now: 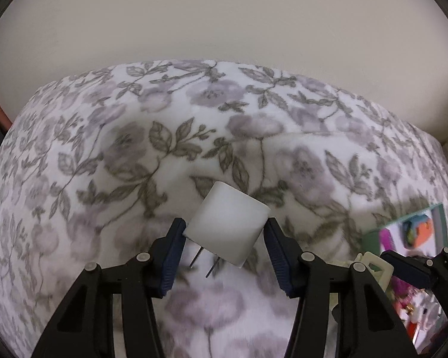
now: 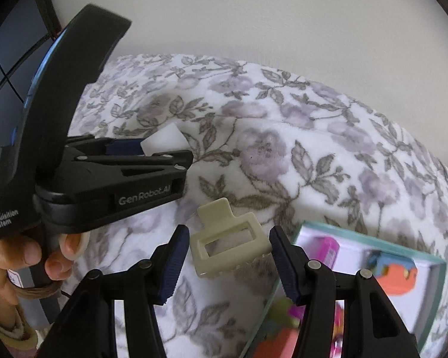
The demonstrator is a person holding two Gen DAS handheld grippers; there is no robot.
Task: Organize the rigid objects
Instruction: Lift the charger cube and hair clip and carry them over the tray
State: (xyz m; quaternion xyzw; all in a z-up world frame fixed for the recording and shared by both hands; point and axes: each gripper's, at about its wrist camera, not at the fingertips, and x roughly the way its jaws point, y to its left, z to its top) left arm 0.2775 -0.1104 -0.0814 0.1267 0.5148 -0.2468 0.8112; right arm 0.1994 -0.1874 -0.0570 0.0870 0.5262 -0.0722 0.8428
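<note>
So the left gripper point(image 1: 225, 240) is clamped on a white plug-in charger point(image 1: 228, 223) by its flat sides, prongs pointing back down, held over the middle of the floral blanket point(image 1: 119, 155). It's a hard, light, slick block, so flat faces are the right spot. Over to the right, the right gripper point(image 2: 228, 252) has a cream hair claw clip point(image 2: 230, 238) between its pads; looks pinched, though contact is hard to confirm. It's brittle plastic, so go easy. A glass-edged box point(image 2: 373, 244) sits at the blanket's right edge.
</note>
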